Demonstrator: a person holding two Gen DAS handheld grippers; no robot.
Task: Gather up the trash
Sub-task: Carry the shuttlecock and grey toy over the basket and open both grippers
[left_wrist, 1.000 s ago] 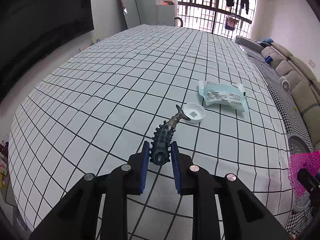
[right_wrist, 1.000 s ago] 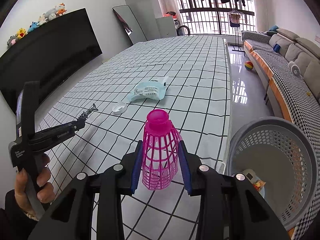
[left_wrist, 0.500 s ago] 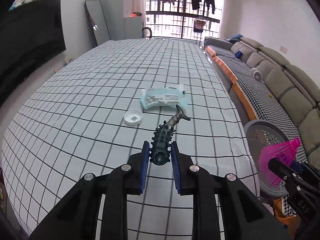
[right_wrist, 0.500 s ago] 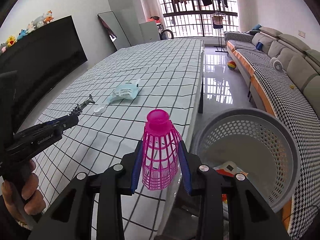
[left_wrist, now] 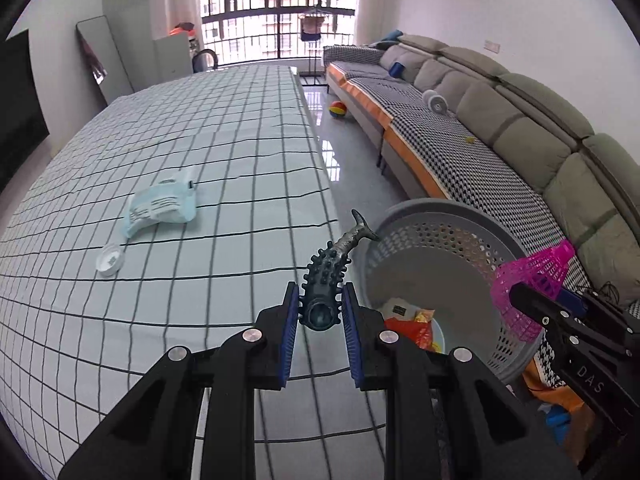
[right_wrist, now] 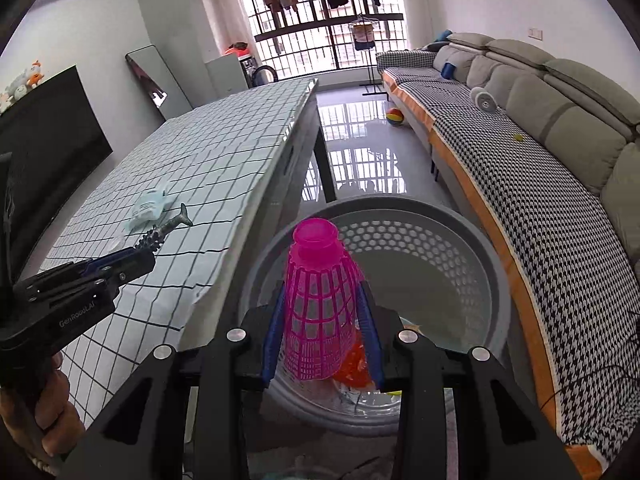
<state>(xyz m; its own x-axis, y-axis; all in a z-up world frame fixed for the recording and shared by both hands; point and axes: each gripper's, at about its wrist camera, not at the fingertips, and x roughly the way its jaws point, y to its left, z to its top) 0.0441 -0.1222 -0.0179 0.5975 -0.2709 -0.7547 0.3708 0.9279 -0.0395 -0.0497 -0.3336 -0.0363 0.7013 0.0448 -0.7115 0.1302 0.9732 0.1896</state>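
- Now both grippers sit by the bin (left_wrist: 448,216), swung off the table (left_wrist: 200,152) over the last second.
- Left gripper (left_wrist: 320,314) is clamped on the spiky toy (left_wrist: 326,276); its tail points at 1 o'clock, at the bin's near rim, body over the table edge.
- Right gripper (right_wrist: 322,338) is clamped on the pink shuttlecock (right_wrist: 320,304), now directly above the bin opening (right_wrist: 400,280); earlier it was over the table.
- Bin already holds wrappers (left_wrist: 416,324).
- Judgement: shuttlecock is ready to drop; toy needs a bit more travel toward 2 o'clock.
- Packet (left_wrist: 162,208) at 10 o'clock and lid (left_wrist: 109,259) at 9 remain on the table, uncollected.
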